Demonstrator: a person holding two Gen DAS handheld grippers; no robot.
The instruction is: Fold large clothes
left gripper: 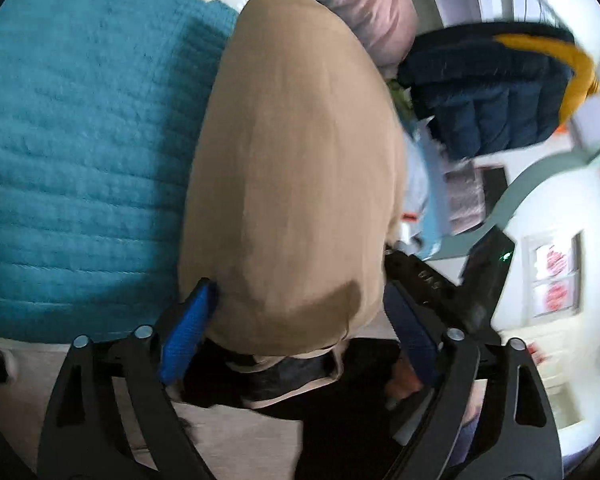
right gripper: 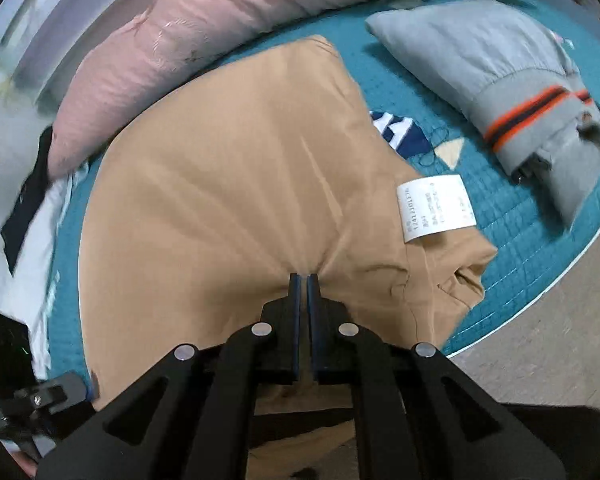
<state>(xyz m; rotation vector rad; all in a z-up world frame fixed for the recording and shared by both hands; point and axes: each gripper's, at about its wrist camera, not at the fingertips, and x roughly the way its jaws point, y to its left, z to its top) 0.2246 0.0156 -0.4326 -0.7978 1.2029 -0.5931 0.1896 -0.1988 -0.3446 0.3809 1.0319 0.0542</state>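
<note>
A tan garment [right gripper: 228, 184] lies spread on a teal quilted bedspread [right gripper: 512, 216], with a white care label [right gripper: 436, 210] turned up near its right edge. My right gripper [right gripper: 304, 278] is shut on a pinch of the tan fabric near its front edge. In the left wrist view the tan garment [left gripper: 296, 168] hangs between my left gripper's fingers; the left gripper [left gripper: 304, 300] is open, its blue pads [left gripper: 186, 334] wide apart on either side of the cloth.
A folded grey sweatshirt [right gripper: 500, 76] with orange and navy stripes lies at the right on the bedspread. A pink duvet [right gripper: 188, 48] runs along the back. A navy and yellow jacket [left gripper: 496, 80] sits at the right of the left wrist view. Bare floor [right gripper: 552, 344] lies beyond the bed edge.
</note>
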